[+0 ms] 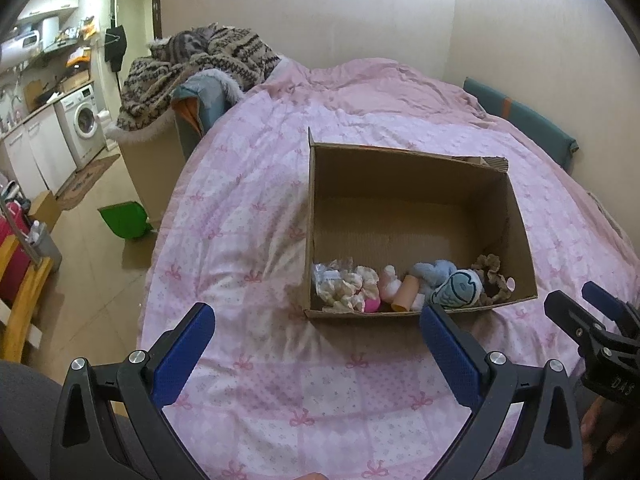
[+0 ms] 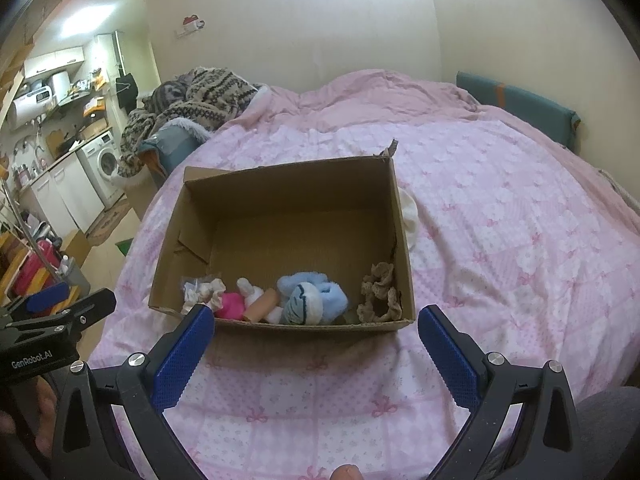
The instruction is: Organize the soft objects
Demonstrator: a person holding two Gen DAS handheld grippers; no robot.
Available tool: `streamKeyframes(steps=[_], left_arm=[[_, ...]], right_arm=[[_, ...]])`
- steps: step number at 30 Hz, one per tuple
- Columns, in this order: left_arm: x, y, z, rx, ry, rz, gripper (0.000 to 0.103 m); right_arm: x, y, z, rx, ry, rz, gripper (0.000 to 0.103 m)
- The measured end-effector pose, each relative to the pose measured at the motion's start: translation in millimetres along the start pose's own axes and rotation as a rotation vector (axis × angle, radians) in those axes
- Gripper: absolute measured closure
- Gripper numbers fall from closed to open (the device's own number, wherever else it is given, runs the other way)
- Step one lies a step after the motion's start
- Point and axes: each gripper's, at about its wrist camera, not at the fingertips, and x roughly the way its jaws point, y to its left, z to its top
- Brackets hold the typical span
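An open cardboard box (image 1: 400, 176) (image 2: 280, 188) sits on the pink bed. Along its near wall lie soft things: a cream scrunchie (image 1: 352, 286) (image 2: 206, 290), a pink ball (image 2: 232, 306), a blue plush toy (image 1: 448, 280) (image 2: 312, 296) and a brown scrunchie (image 1: 494, 278) (image 2: 380, 292). My left gripper (image 1: 316, 322) hovers open above the bedcover just in front of the box, holding nothing. My right gripper (image 2: 316, 324) is open too, level with the box's near edge, also with nothing in it. A white soft item (image 2: 410, 212) peeks out behind the box's right wall.
The pink quilt (image 1: 260, 208) (image 2: 500, 220) covers the whole bed. A patterned blanket pile (image 1: 200, 64) lies at the far left corner. A green bin (image 1: 124, 220) stands on the floor to the left; a washing machine (image 1: 82, 122) and kitchen cabinets lie beyond.
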Motion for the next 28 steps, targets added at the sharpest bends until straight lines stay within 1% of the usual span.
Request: streamKeyframes(steps=[3, 28], left_arm=[[-1.1, -0.1, 0.4, 0.006, -0.008, 0.002, 0.001], [0.8, -0.1, -0.4, -0.004, 0.008, -0.013, 0.001]], right_arm=[[-2.0, -0.9, -0.4, -0.003, -0.007, -0.002, 0.000], [-0.7, -5.6, 1.1, 0.010, -0.010, 0.001, 0.000]])
